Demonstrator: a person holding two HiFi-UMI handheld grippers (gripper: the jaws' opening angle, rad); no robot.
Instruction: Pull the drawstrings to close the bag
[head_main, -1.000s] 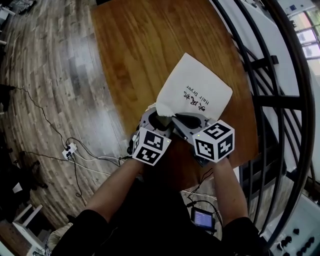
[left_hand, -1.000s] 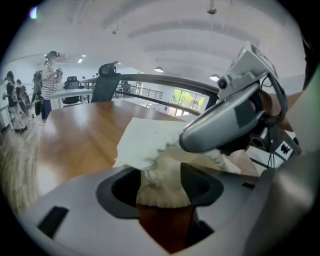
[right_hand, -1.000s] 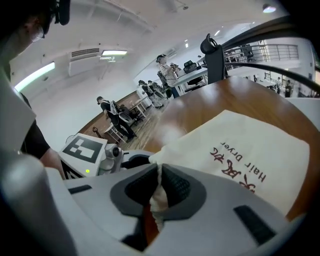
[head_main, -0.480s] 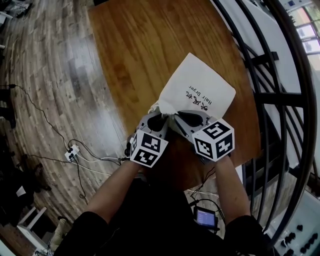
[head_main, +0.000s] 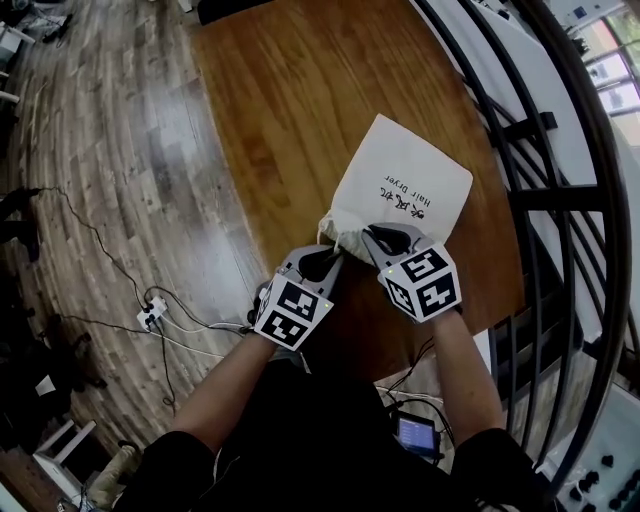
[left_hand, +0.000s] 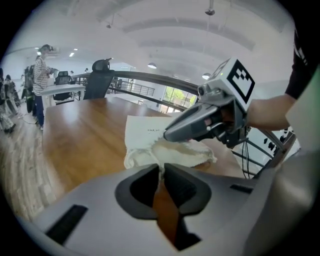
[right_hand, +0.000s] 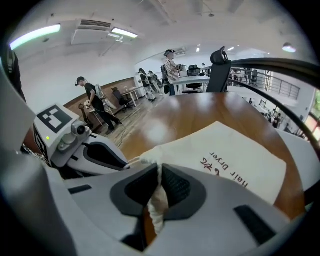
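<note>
With your left tool (head_main: 334, 259) just closed and right tool (head_main: 370, 236) clamped on the white drawstrings (right_hand: 159, 200) of the cream cloth bag (head_main: 405, 180) mid-frame, pull them apart next to cinch it

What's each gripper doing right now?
Left gripper: jaws have just been closing, now shut on a drawstring of the bag.
Right gripper: jaws shut on the other drawstring.

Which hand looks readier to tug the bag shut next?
Probably the right. The right gripper is clamped on a thick drawstring of the bag, seated deep between its jaws. On the left gripper the jaws have just been closing, on only a thin strand at their tips.
</note>
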